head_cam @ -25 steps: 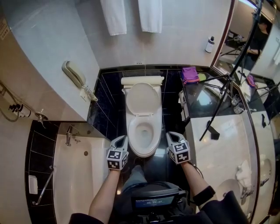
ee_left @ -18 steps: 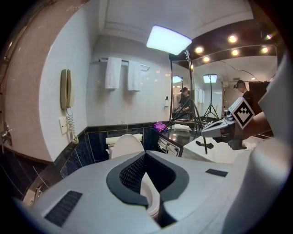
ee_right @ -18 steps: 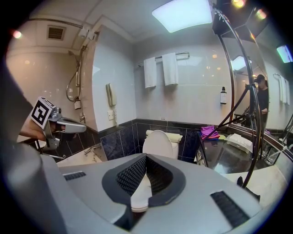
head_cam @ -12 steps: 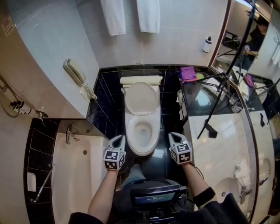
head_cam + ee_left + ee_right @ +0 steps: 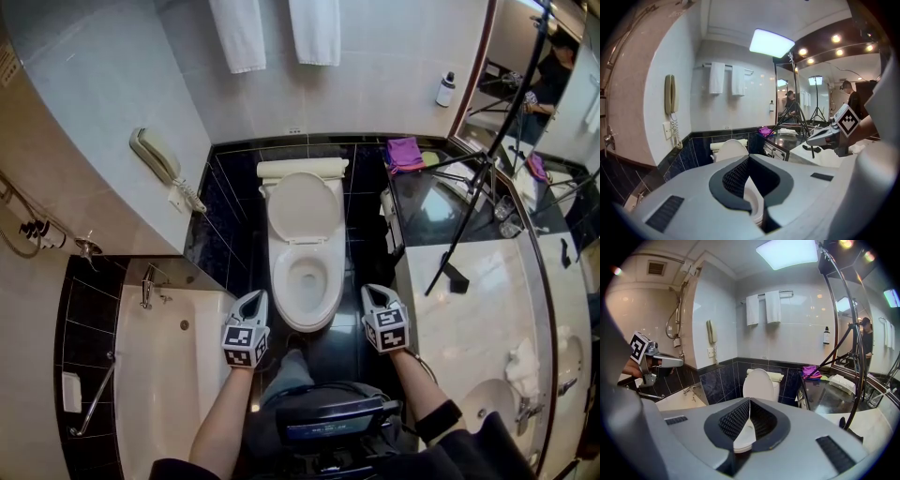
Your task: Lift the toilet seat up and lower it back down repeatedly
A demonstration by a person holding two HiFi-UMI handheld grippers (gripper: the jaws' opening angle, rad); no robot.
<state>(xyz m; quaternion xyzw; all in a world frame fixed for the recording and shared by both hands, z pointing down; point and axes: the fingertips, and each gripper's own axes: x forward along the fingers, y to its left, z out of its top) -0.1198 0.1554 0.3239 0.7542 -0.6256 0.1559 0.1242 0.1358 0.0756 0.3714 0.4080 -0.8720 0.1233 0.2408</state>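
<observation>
Nothing much has moved since a second ago; we hold both grippers at about the same spots.

- Left gripper (image 5: 255,296): near the front left of the toilet bowl (image 5: 306,281), fingers together, nothing between them.
- Right gripper (image 5: 369,290): near the front right, fingers together, likewise empty.
- Toilet seat (image 5: 280,279): appears to lie down on the bowl, apart from both grippers.
- Lid (image 5: 299,208): upright against the tank (image 5: 302,171).
- Bathtub (image 5: 178,375): on our left.
- Counter (image 5: 469,309): on our right, purple cloth (image 5: 405,155) at its far end.
- Wall phone (image 5: 155,157): above the bathtub.
</observation>
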